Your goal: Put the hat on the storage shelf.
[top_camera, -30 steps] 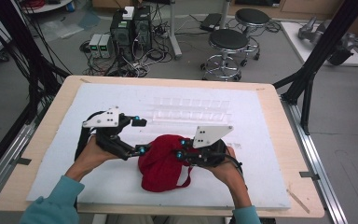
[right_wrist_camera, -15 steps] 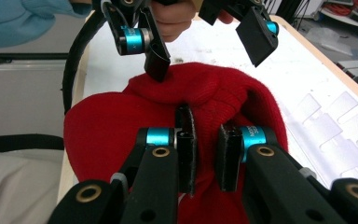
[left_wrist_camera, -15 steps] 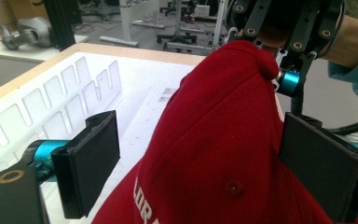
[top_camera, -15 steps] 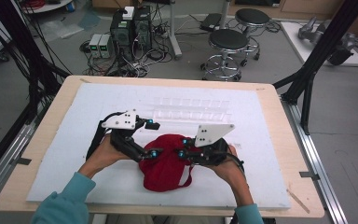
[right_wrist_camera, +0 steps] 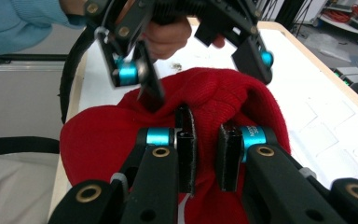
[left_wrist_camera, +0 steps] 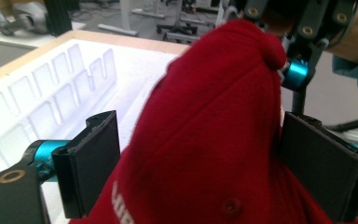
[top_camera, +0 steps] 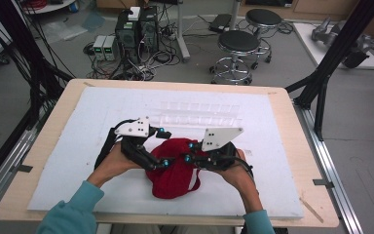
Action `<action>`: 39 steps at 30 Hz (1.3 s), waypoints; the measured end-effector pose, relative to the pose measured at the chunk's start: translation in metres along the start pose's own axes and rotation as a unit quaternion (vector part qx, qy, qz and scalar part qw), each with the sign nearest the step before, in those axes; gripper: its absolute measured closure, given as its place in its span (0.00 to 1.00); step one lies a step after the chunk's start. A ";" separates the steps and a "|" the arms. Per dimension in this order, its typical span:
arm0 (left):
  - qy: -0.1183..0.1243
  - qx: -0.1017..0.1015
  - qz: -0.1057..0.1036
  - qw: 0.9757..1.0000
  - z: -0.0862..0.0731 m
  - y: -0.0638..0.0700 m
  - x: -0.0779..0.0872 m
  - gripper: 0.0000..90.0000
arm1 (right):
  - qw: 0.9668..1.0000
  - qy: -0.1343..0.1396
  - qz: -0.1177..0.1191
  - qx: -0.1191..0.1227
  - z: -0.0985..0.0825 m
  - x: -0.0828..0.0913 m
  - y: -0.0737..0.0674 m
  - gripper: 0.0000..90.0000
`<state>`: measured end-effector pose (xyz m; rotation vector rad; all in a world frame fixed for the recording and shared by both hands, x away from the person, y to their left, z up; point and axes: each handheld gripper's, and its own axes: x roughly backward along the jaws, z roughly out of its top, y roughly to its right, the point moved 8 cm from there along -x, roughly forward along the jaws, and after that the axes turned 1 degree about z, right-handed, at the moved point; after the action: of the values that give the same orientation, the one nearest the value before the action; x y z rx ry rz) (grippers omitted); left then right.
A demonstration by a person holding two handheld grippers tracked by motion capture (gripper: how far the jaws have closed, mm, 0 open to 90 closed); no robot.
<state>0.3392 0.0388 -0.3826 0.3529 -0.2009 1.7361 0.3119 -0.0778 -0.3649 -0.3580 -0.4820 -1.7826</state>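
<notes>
A light wooden table [top_camera: 292, 146] carries a white foam sheet [top_camera: 78, 146] that covers most of its top. On the sheet lie a red cap [top_camera: 175, 170], near the person's edge, and a clear plastic tray [top_camera: 199, 113] of small compartments, farther back.

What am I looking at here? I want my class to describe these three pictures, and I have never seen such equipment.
A person sits at a table covered with a white foam sheet and holds a hand-operated claw in each hand. One picture looks down from above; the other two come from cameras riding on each claw. On the sheet lies a red cap, with a clear plastic tray behind it. The right claw is shut, pinching a fold of the cap's fabric. The left claw stands wide, its two black pads on either side of the cap's crown; whether they press it I cannot tell.
</notes>
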 end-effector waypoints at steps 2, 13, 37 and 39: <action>-0.011 -0.005 -0.003 1.000 -0.002 0.002 -0.003 0.22 | 1.000 0.002 -0.003 0.002 0.002 -0.001 0.000 0.90; -0.029 -0.009 0.005 1.000 -0.005 0.004 -0.003 0.46 | 1.000 -0.007 -0.011 0.004 0.004 -0.002 0.003 0.90; -0.021 0.022 0.054 0.998 -0.004 0.002 0.004 0.92 | 0.994 0.043 -0.092 -0.035 0.012 0.007 0.016 0.26; -0.024 0.024 0.063 0.997 -0.003 0.001 0.004 0.92 | 0.993 0.048 -0.100 -0.040 0.013 0.009 0.016 0.23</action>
<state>0.3372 0.0437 -0.3841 0.4250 -0.2200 1.8612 0.3247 -0.0828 -0.3473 -0.2846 -0.3892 -2.0091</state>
